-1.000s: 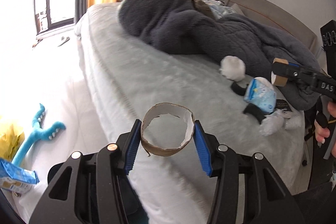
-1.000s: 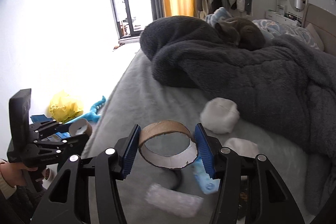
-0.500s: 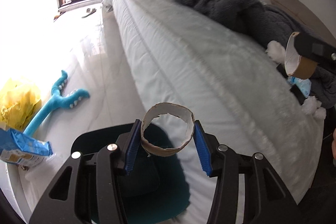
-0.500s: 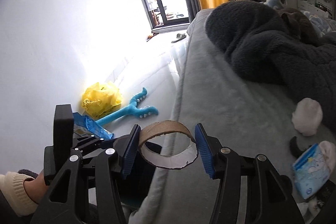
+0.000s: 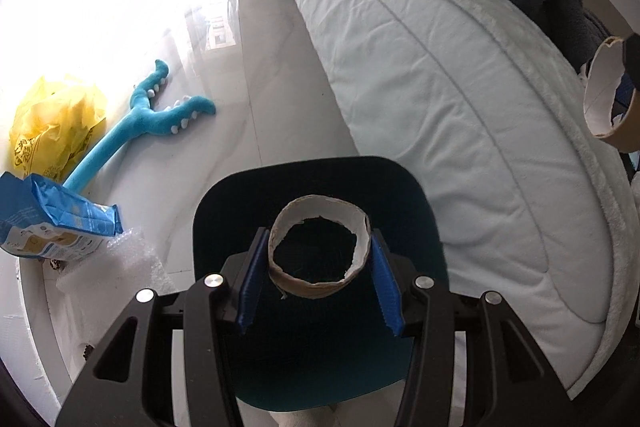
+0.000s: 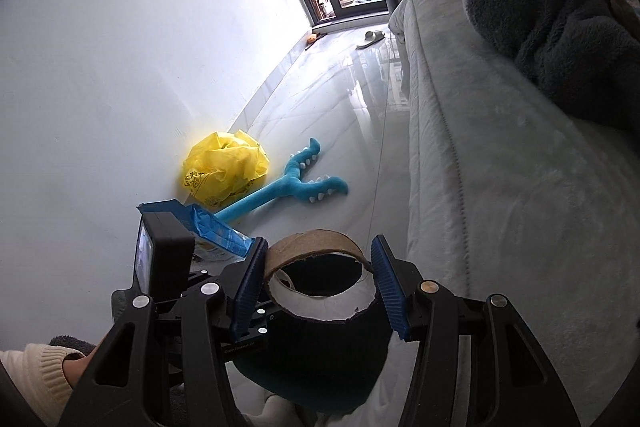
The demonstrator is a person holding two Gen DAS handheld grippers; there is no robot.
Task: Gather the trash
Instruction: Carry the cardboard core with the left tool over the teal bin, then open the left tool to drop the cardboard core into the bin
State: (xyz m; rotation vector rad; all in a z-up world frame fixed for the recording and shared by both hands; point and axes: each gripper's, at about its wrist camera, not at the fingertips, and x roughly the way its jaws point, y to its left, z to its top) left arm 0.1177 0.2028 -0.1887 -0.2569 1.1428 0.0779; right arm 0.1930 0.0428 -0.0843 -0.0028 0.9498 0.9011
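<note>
Cardboard was the material in both grips. The left gripper (image 5: pixel 318 261) was clamped on a torn cardboard ring (image 5: pixel 319 253), its blue pads pressing both sides, and it hung directly over the dark teal bin (image 5: pixel 404 195) on the floor beside the bed (image 5: pixel 440 67). The right gripper (image 6: pixel 320 281) was clamped on a second cardboard ring (image 6: pixel 316 247), near the same bin (image 6: pixel 320 367) and partly above it. I judged the step to be the drop. Next, each pair of fingers needed to open while its ring was over the bin's mouth. Yellow bag (image 5: pixel 52 123) and blue packet (image 5: pixel 48 227) lay on the floor, not collected.
</note>
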